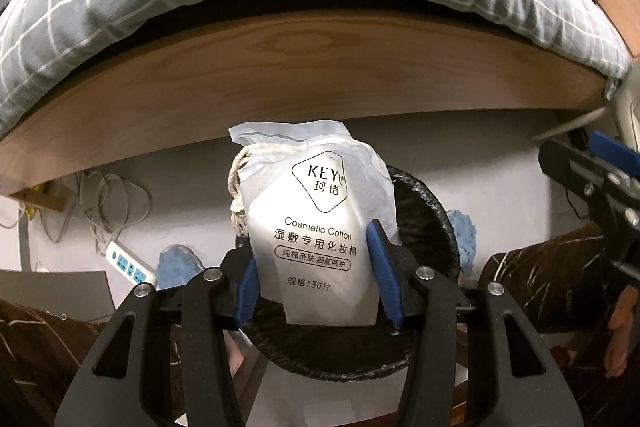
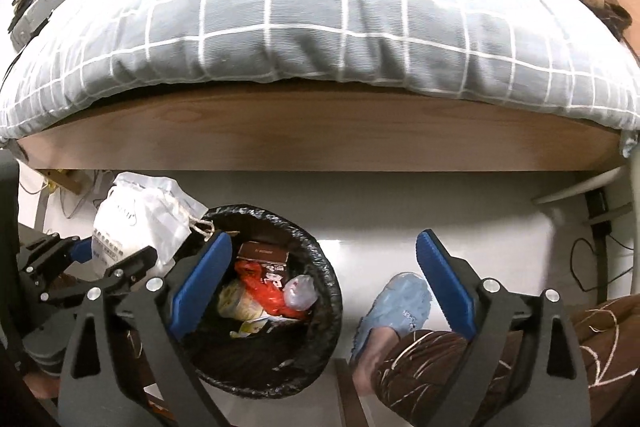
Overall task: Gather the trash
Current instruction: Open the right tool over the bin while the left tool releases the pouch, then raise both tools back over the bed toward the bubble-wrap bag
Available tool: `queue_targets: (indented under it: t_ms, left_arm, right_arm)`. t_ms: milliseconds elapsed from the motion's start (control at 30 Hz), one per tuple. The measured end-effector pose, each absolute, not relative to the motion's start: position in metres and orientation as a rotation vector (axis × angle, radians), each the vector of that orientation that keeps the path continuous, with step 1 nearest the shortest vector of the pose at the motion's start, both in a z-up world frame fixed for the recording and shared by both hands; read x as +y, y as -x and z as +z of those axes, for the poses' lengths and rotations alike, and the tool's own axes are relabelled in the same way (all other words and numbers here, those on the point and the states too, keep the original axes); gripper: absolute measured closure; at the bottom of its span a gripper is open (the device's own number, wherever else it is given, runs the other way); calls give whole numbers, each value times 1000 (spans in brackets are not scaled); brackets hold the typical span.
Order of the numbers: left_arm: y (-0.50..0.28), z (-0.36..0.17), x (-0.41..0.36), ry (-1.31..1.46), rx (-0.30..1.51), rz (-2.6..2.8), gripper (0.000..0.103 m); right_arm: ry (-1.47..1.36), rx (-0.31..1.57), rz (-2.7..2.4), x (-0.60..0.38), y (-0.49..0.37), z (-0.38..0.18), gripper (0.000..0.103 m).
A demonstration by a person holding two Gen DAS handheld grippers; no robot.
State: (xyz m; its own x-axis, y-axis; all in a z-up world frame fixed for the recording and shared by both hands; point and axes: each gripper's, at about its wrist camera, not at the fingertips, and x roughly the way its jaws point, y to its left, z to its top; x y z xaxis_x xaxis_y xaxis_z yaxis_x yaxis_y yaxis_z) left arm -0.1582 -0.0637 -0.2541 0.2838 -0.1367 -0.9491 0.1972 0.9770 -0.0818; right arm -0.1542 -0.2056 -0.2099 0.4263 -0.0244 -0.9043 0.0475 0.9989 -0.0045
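Observation:
My left gripper (image 1: 316, 267) is shut on a white cosmetic cotton pouch (image 1: 316, 227) with a drawstring, held upright above the black-lined trash bin (image 1: 424, 211). In the right wrist view the pouch (image 2: 136, 219) hangs in the left gripper (image 2: 112, 257) just left of the bin (image 2: 320, 267), which holds several wrappers and a brown box (image 2: 262, 253). My right gripper (image 2: 320, 287) is open and empty, above the bin's right rim and the floor. It also shows at the right edge of the left wrist view (image 1: 600, 179).
A bed with a grey checked duvet (image 2: 320, 27) and a wooden side board (image 2: 320, 131) lies ahead. A blue slipper on a foot (image 2: 396, 307) is right of the bin. A power strip (image 1: 128, 263) and cables lie on the floor at left.

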Motion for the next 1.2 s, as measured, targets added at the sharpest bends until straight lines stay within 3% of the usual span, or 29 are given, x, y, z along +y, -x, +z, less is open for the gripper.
queue_targets:
  t_ms: [67,200,500,833,1200]
  left_arm:
    - [159,-255,-65,-77,1257,-220,50]
    - [160,-249,-66,-89,1218,-200,24]
    - [154,-231,-58,-72,1155,-156,6]
    - [131,-172,-41,-24,1038,-126,6]
    - [70,-114,-26,-36,864,-60,6]
  right_arm:
    - [-21,1123,-44,-203,154,-207,13]
    - [-7,1121,-36,-196,155,-205,13]
    - [-3,1046,-46,-194,152,-178,12]
    - [30,854,-57,-193,138,-121,8]
    - [47,771,-58,-199,95,-95,8]
